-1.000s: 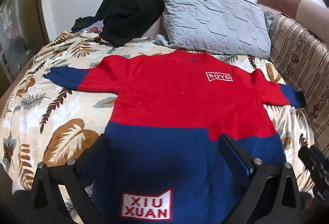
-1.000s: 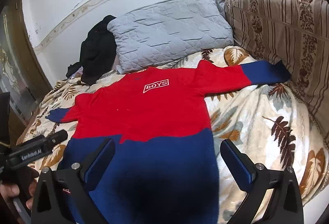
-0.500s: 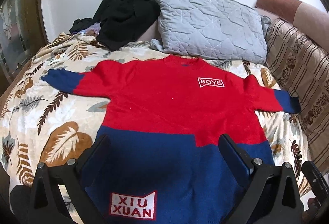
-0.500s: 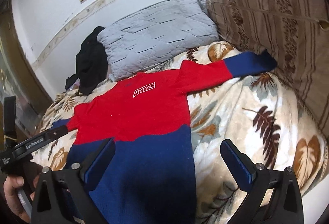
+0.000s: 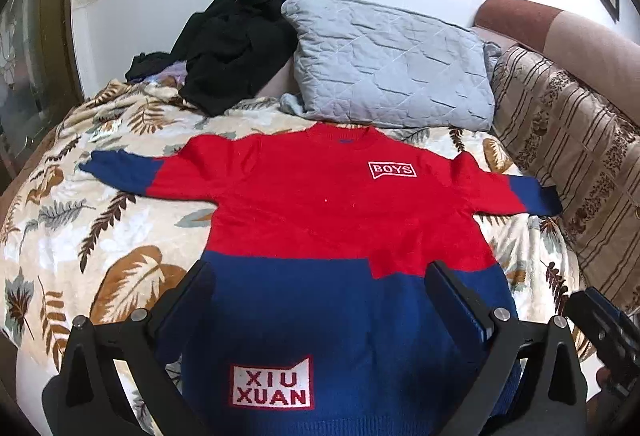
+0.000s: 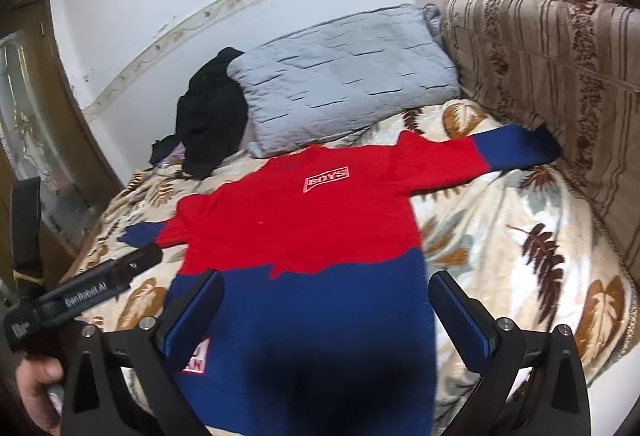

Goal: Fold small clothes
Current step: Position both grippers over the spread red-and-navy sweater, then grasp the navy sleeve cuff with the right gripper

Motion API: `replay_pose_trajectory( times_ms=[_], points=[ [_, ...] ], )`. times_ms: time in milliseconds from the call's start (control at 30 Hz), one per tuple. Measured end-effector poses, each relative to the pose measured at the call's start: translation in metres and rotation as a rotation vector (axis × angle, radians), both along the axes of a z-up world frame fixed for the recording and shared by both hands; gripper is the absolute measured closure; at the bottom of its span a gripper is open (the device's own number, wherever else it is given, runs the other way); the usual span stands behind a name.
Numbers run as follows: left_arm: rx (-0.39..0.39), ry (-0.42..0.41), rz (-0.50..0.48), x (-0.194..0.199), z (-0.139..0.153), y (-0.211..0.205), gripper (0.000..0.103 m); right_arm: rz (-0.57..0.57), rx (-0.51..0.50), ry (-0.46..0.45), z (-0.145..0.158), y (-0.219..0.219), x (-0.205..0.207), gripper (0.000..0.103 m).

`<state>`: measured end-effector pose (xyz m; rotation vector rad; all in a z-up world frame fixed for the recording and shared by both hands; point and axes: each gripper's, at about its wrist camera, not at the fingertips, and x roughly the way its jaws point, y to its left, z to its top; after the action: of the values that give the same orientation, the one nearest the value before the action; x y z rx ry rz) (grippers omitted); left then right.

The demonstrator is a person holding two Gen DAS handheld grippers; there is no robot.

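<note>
The sweater [image 5: 332, 220] is laid flat on the bed [image 5: 80, 236], hem near, collar far, sleeves spread left & right. A pillow [image 5: 392, 72] is propped just beyond the collar; a heap of clothes [image 5: 236, 48] is piled to its left, against the wall. A cushioned backrest [image 6: 560, 84] is set along the bed's right side, touched by the right sleeve.

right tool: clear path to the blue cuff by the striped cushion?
Probably yes. The right tool is open and empty above the sweater; only bare blanket lies between it and the cuff, which ends at the striped cushion.
</note>
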<state>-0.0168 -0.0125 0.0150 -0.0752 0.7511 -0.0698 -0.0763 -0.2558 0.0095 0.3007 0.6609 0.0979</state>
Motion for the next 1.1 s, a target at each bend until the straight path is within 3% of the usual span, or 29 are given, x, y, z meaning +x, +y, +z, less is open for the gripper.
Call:
replay_pose_trajectory(
  times_ms=[600,800,933,1100],
  points=[
    [-0.005,0.043,-0.011,0.032,-0.025,-0.003,0.000,0.020,0.001,0.065,-0.013,0.005,0.038,0.000],
    [-0.020,0.051,0.016,0.046,-0.041,0.017,0.000,0.042,0.026,0.072,-0.020,-0.004,0.059,0.000],
    [-0.047,0.056,0.090,0.056,-0.054,0.052,0.000,-0.051,0.126,0.050,-0.024,-0.060,0.082,0.000],
    [-0.060,0.083,0.240,0.071,-0.078,0.119,0.000,-0.295,0.380,0.049,-0.056,-0.176,0.128,0.000]
  ],
)
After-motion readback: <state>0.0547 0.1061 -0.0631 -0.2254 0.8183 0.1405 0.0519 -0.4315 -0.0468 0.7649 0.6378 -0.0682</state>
